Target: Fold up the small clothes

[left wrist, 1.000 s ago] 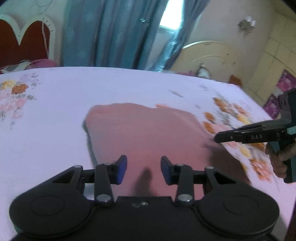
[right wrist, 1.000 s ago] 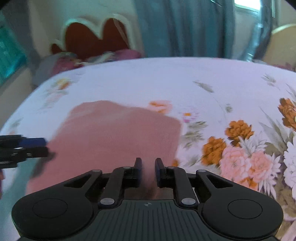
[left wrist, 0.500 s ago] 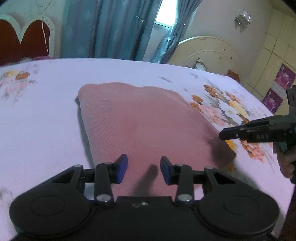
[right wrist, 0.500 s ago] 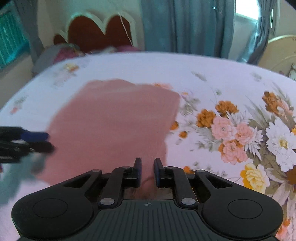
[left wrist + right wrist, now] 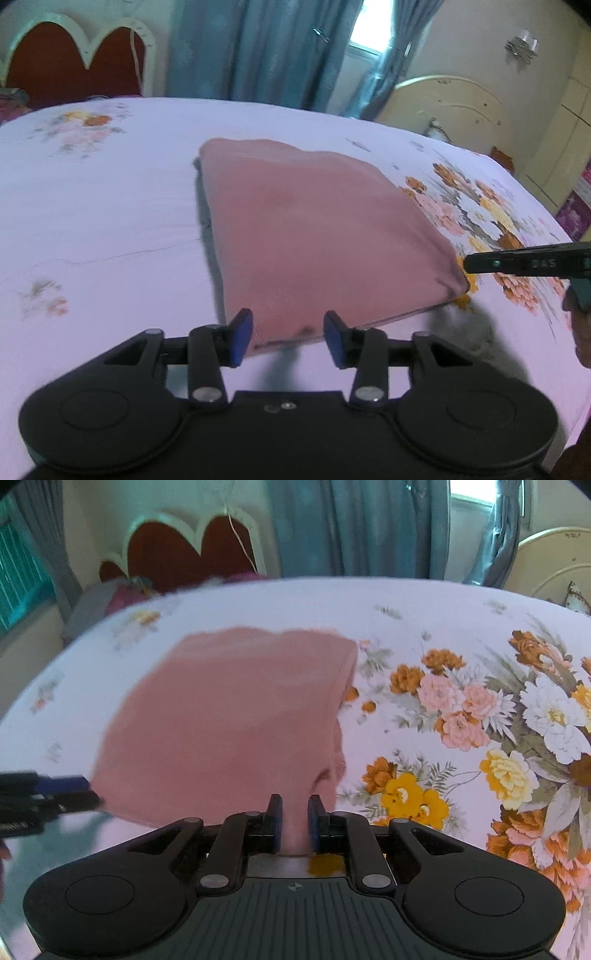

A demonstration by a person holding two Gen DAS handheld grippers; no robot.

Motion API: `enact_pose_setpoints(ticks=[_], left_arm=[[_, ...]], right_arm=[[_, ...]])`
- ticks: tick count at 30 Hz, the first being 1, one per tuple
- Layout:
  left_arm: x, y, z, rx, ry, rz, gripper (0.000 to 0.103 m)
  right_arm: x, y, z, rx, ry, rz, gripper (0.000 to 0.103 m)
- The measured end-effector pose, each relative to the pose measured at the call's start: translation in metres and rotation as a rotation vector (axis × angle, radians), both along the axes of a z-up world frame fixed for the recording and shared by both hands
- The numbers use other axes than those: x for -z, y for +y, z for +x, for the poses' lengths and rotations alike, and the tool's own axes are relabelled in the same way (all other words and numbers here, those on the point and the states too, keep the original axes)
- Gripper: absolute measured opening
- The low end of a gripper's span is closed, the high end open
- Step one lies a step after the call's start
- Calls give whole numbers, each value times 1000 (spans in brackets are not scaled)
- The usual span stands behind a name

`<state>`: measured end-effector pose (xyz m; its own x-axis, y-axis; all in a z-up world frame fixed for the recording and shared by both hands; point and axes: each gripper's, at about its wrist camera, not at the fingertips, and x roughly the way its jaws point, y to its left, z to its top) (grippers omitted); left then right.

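Note:
A pink folded garment [image 5: 314,236] lies on the floral bedsheet [image 5: 110,221]; it also shows in the right wrist view [image 5: 229,716]. My left gripper [image 5: 288,339] is open, its blue pads either side of the garment's near edge, holding nothing. My right gripper [image 5: 293,823] is shut on the garment's near right corner, with pink cloth between its pads. The right gripper's fingers [image 5: 524,262] show at the garment's right corner in the left wrist view. The left gripper's fingers [image 5: 51,794] show at the garment's left edge in the right wrist view.
The bed has a red and white headboard [image 5: 77,59] at the back left. Blue curtains [image 5: 266,51] hang behind it. A cream footboard [image 5: 454,103] stands at the back right. Large printed flowers [image 5: 498,716] cover the sheet on the right.
Both grippers have drawn back toward the near edge of the bed. The right gripper has pulled the garment's corner with it, so the garment lies nearer. The left gripper stays open.

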<state>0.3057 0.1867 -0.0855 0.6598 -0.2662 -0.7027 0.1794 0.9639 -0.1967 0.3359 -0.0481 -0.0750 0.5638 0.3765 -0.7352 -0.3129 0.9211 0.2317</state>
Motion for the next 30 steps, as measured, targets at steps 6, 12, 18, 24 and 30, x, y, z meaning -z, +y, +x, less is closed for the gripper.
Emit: enact_pose_setpoints(ticks=[6,12,18,24,30], left_arm=[[-28,-25,-47,-122,-139,88,103],[-48,-51,-91,-197,-152,122,103],[-70,-79,-149,-197,-182,115,103],[-93,-92,-195,-216,-216,80,103],[-104,-112,-226,-235,-237,74,103]], right_arm=[[-27,-12,-47,27,-44,16,55],[-38,-24,-97,47,-123,-38,103],[-58,-44,-143,117,-159,2,103],[-78,-61,-207,133,-215,42,103],[-84,-66,-244,148,-203,31,103]])
